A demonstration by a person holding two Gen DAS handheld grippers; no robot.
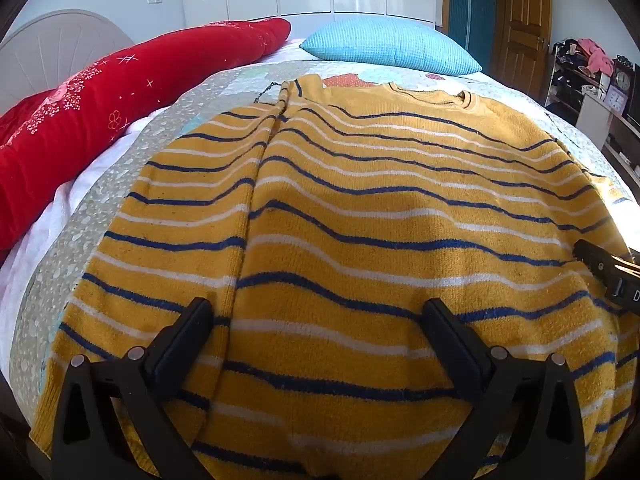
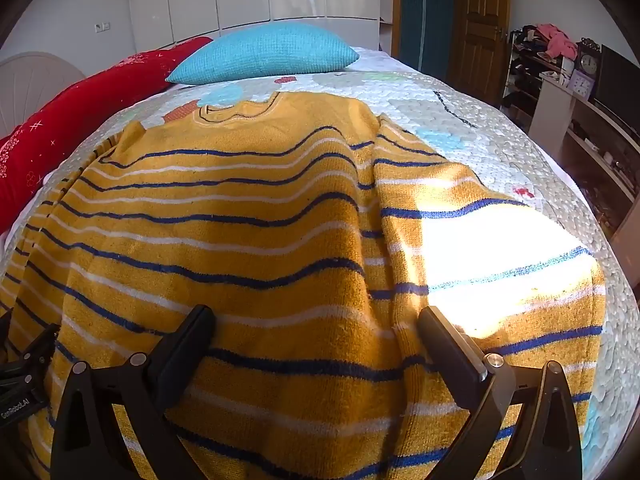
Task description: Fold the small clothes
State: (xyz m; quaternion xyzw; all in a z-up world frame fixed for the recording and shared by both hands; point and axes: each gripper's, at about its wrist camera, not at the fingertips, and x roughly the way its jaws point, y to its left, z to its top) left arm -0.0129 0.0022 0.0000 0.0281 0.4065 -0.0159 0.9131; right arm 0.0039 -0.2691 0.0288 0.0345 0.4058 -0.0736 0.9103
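A yellow sweater [image 1: 360,208] with blue and white stripes lies flat on the bed, collar at the far end; it also shows in the right wrist view [image 2: 248,240]. Its sleeves lie alongside the body at the left [image 1: 172,216] and right [image 2: 480,248]. My left gripper [image 1: 316,320] is open, fingers spread just above the sweater's near hem on the left side. My right gripper [image 2: 316,324] is open over the hem near the right sleeve seam. The right gripper shows at the right edge of the left wrist view [image 1: 608,272].
The bed has a patterned quilt [image 2: 480,120]. A red blanket [image 1: 100,112] lies along the left and a blue pillow [image 1: 384,44] at the far end. A headboard [image 1: 52,48] is at left. Shelves with a clock [image 2: 588,68] and a door [image 2: 480,20] stand to the right.
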